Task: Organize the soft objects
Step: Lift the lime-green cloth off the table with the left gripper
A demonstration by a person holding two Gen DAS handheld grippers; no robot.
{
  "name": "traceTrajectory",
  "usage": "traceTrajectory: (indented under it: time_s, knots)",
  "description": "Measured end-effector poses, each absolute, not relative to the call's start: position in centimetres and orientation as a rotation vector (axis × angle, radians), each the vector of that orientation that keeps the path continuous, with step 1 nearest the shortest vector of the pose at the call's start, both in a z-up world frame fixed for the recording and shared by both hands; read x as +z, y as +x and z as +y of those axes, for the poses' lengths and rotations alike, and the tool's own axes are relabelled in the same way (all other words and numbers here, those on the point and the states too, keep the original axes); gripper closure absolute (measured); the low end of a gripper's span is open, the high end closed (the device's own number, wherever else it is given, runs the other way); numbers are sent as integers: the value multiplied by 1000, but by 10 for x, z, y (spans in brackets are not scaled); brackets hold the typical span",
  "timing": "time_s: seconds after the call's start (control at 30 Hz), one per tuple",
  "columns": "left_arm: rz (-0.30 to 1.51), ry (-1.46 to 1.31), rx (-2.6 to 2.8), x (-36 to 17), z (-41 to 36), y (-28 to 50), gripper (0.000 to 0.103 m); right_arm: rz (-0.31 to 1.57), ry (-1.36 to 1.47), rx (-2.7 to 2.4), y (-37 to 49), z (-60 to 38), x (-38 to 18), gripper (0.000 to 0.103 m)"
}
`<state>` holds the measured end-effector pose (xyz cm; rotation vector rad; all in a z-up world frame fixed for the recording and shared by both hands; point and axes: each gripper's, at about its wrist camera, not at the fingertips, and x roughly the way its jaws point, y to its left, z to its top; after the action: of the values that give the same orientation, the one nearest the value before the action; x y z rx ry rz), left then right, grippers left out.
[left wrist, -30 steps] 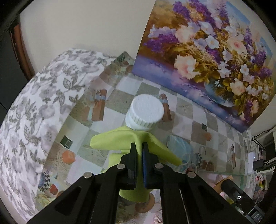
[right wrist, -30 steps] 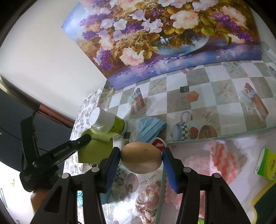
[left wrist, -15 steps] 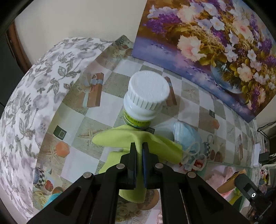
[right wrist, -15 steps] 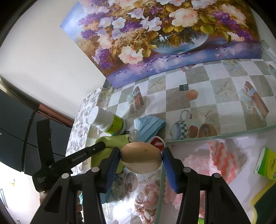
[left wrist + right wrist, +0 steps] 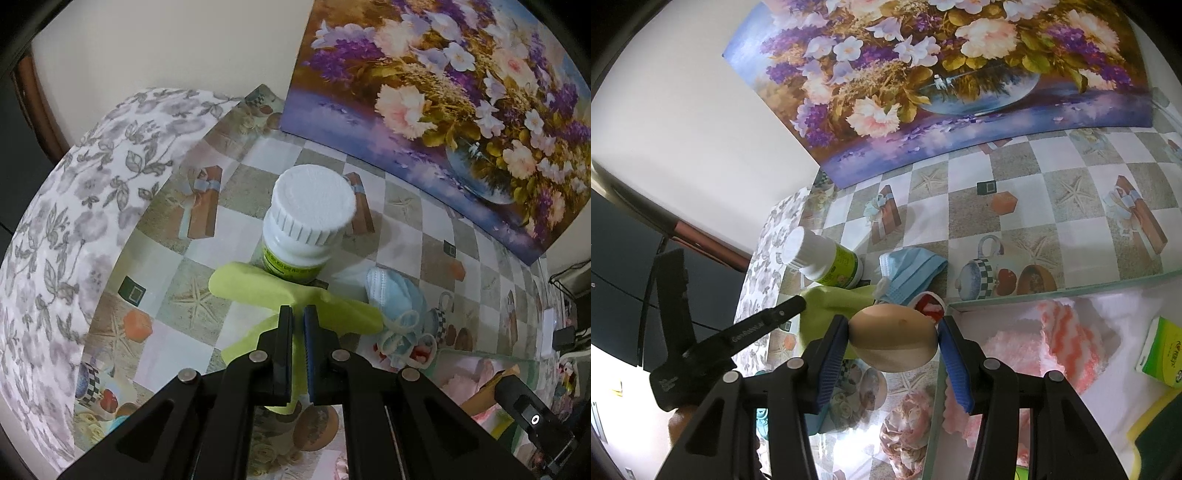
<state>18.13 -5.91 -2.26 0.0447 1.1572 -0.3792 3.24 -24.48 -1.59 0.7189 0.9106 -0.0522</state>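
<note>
- The left gripper (image 5: 298,314) has its fingers pressed nearly together, pinching a fold of the green cloth (image 5: 258,286), which hangs from them above the table (image 5: 406,236).
- In the left wrist view the cloth spreads from 10 o'clock to 3 o'clock of the fingertips, with a flap trailing down toward 7 o'clock.
- A white-capped bottle (image 5: 308,225) stands at 12 o'clock of the cloth, just behind it; whether the two touch I cannot tell.
- A crumpled blue face mask (image 5: 397,295) lies at 3 o'clock of the cloth, just beside its right tip.
- The right gripper (image 5: 893,339) has its blue fingers (image 5: 833,363) spread partway, clamping a tan egg-shaped object (image 5: 894,338) from both sides.
- In the right wrist view the cloth shows at 10 o'clock of the egg-shaped object, and the bottle lies farther out along the same line.
- A pink and white towel (image 5: 1063,336) lies at 3 o'clock of that object.
- A flower painting (image 5: 942,74) leans against the wall at 12 o'clock.
</note>
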Motion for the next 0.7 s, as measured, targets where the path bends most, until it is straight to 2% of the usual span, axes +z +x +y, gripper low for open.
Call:
traceTrajectory:
  time_s: [0.13, 0.23, 0.4, 0.47, 0.7]
  knots:
    - [1153, 54, -370, -23, -59, 181, 96, 911, 718, -51, 33, -245, -16, 50]
    - [1154, 65, -369, -25, -60, 181, 89, 912, 716, -49, 32, -244, -17, 50]
    - [1150, 96, -346, -31, -62, 181, 89, 913, 715, -49, 32, -244, -17, 50]
    - [1149, 90, -339, -33, -61, 181, 100, 914, 716, -49, 32, -244, -17, 50]
    - [1081, 14, -354, -7, -50, 179, 101, 903, 714, -50, 31, -245, -16, 50]
